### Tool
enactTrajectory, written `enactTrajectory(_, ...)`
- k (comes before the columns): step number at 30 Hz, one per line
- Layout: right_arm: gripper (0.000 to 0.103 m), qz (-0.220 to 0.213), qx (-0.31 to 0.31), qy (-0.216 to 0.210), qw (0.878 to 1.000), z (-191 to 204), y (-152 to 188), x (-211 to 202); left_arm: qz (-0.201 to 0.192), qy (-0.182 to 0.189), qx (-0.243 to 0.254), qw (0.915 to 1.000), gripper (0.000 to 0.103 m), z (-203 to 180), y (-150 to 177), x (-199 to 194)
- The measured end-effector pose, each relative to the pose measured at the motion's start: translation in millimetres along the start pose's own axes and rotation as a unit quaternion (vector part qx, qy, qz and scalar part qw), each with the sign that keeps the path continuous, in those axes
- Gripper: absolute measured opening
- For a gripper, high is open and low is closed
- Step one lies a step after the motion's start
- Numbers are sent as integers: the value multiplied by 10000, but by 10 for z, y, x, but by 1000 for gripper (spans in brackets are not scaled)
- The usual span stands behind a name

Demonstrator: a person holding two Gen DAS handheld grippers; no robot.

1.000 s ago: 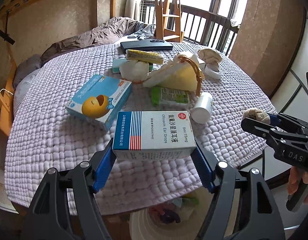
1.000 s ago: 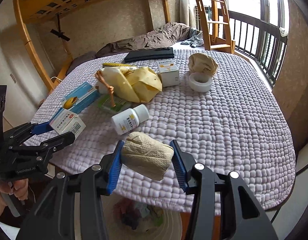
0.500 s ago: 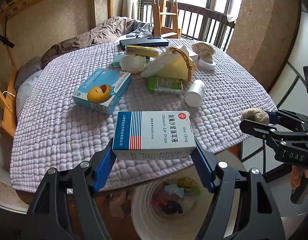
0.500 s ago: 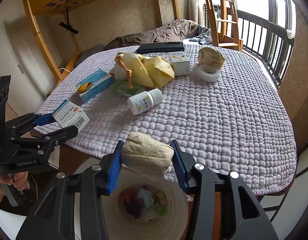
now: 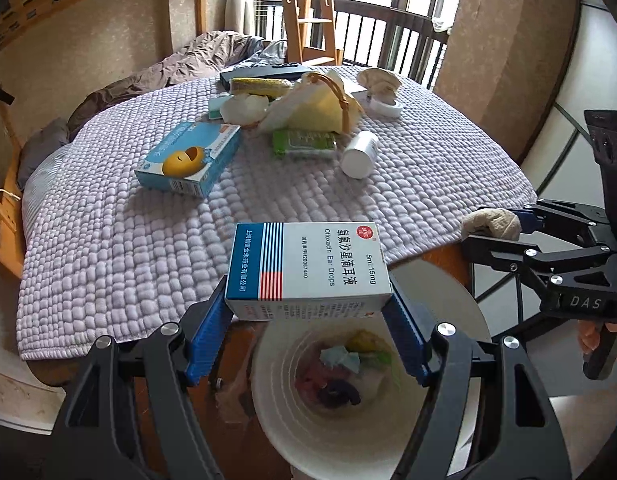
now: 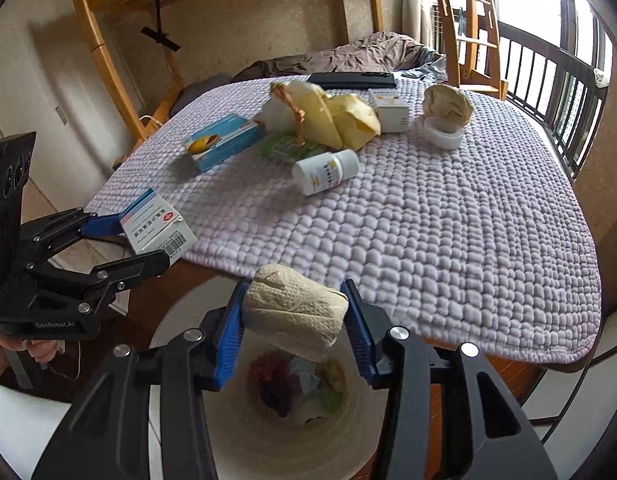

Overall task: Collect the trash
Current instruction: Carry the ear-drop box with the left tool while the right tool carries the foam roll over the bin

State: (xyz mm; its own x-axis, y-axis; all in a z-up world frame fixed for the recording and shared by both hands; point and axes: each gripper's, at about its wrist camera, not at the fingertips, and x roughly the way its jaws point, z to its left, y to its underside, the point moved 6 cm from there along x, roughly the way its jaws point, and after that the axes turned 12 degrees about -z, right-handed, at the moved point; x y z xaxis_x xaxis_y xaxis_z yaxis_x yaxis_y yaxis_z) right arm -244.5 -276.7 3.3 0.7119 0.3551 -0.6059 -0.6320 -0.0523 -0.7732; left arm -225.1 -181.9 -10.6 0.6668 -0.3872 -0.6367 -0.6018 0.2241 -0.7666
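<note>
My left gripper (image 5: 308, 332) is shut on a white and blue ear drops box (image 5: 306, 266), held over the open white trash bin (image 5: 284, 432) below the table edge. My right gripper (image 6: 294, 330) is shut on a crumpled beige paper towel (image 6: 294, 312), also above the bin (image 6: 244, 440), which holds several scraps. Each gripper shows in the other's view: the right one with the towel (image 5: 492, 224), the left one with the box (image 6: 156, 230).
On the lilac quilted table cover (image 5: 108, 240) lie a blue box with a yellow face (image 5: 188, 158), a white pill bottle (image 5: 360, 154), a green packet (image 5: 302, 142), yellow paper bags (image 5: 320, 108), a white tub (image 6: 444, 132) and a small box (image 6: 388, 106). A railing stands behind.
Both grippers have drawn back from the table with their loads. The bin, before mostly hidden under the table edge, now lies open beneath both of them.
</note>
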Motion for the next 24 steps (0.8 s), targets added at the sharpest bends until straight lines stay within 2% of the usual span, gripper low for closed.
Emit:
enactTrajectory(10,46,196,-10,-143,9997,70,191,-59,44,300,238,9993,74,-127,129,-126)
enactTrajectory(24,46,501,117,-237,9984,107,460,-62,333,694,619,9951,74,-327,391,-160)
